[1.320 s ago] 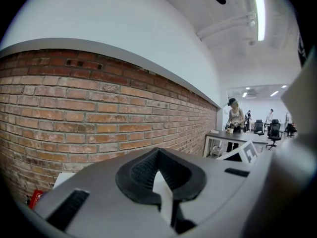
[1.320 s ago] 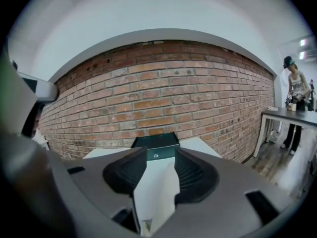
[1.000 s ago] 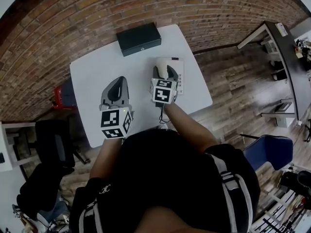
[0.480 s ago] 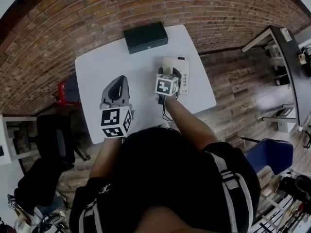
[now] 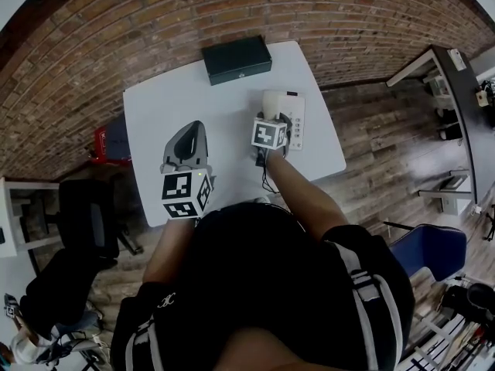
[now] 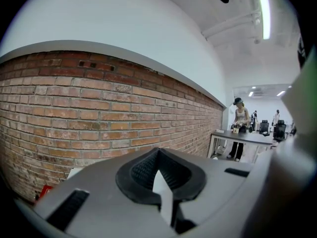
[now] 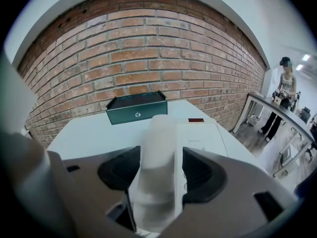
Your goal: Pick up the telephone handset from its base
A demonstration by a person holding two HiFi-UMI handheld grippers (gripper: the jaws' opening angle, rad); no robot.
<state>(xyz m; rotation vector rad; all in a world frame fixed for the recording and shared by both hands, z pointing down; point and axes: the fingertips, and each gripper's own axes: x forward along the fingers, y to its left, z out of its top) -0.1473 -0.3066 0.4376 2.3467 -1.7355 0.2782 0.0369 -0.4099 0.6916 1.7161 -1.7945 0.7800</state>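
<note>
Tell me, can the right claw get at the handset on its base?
Probably yes: the right claw, whose jaws have just been opening, straddles the handset on its base without gripping it yet; nothing else stands in the way.

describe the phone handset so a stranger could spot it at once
On the white table by the brick wall, a flat white telephone base sits near the right edge. The handset lies along the base's left side: a rounded, raised pale bar, unlike the flat base or the dark green box at the far edge.
</note>
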